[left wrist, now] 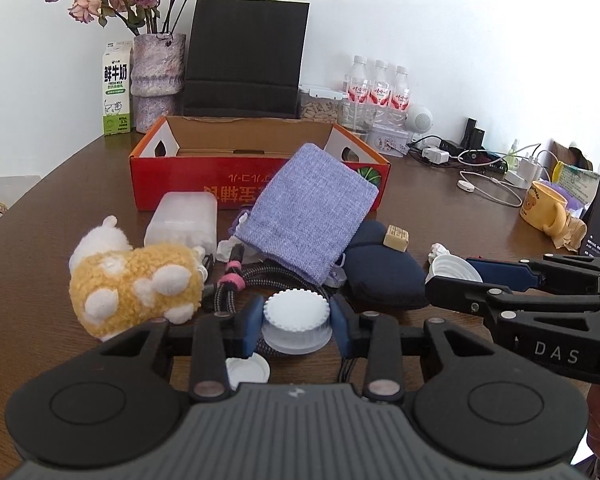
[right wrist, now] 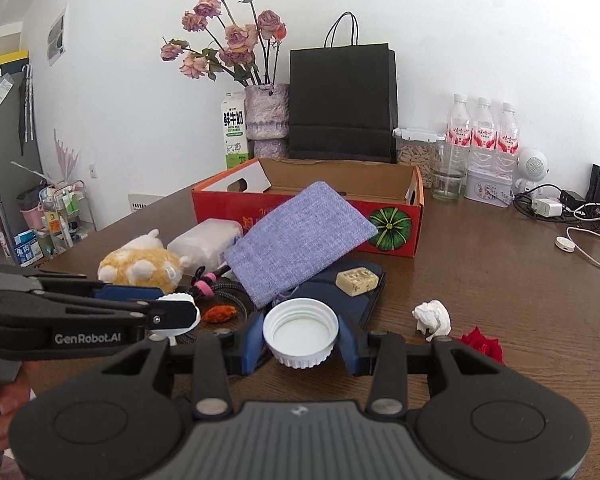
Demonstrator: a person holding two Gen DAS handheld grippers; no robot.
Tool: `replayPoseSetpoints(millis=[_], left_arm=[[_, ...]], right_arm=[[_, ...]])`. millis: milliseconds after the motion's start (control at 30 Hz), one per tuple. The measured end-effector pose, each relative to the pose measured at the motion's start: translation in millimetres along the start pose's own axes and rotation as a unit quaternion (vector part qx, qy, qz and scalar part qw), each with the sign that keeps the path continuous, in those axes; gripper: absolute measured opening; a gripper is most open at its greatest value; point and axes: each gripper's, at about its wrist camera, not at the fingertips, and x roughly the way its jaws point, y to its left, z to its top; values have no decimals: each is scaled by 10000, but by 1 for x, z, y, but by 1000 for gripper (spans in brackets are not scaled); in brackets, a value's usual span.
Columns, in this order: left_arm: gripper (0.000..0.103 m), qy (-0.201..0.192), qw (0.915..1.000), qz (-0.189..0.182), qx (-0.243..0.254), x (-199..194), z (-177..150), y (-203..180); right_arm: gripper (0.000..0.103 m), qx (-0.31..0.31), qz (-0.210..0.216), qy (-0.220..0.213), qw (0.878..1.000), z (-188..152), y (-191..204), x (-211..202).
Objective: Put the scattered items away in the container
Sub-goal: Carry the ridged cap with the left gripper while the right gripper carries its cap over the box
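Two white caps sit in our jaws, one per gripper. Our left gripper (left wrist: 296, 322) has its jaws closed on a ridged white bottle cap (left wrist: 296, 312), top side up, held just above the bench (left wrist: 460, 216). Our right gripper (right wrist: 300, 338) has its jaws closed on a second white cap (right wrist: 300, 330), hollow side up. Beyond both jaws lies the pile: a purple pouch (left wrist: 308, 216) leaning against the red cardboard box (left wrist: 180, 184), a yellow plush toy (left wrist: 136, 284) to the left, a braided cable (left wrist: 236, 284) and a dark blue case (left wrist: 384, 276) between. Right of the right jaws lie a crumpled tissue (right wrist: 432, 318) and a red flower (right wrist: 482, 342).
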Motion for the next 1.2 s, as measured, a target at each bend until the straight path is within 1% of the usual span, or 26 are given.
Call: replayPoseSetpoints(millis=[233, 367, 533, 667, 767, 833, 967, 1067, 1200], left_arm=[[37, -289, 9995, -148, -25, 5, 32, 19], [37, -456, 9988, -160, 87, 13, 57, 29], [37, -532, 9982, -271, 100, 29, 94, 42], [37, -604, 9979, -243, 57, 47, 124, 55], [37, -621, 9978, -199, -83, 65, 145, 68], [37, -639, 9978, -82, -174, 78, 157, 75], [37, -570, 9980, 58, -280, 106, 181, 88], [37, -416, 9986, 111, -313, 129, 199, 96], [37, -177, 9992, 175, -312, 158, 215, 106]], right_arm=[[39, 41, -246, -216, 9995, 33, -3, 12], [39, 24, -328, -372, 9988, 56, -6, 25], [39, -80, -363, -552, 9978, 90, -10, 47], [39, -180, -349, -670, 9970, 117, -11, 66], [39, -215, -343, -683, 9968, 138, -14, 82], [39, -277, -371, -679, 9966, 151, -16, 96], [39, -273, -376, -561, 9973, 174, -24, 127], [39, -266, -375, -314, 9984, 187, -31, 157], [39, -325, -392, 101, 9987, 195, -39, 198]])
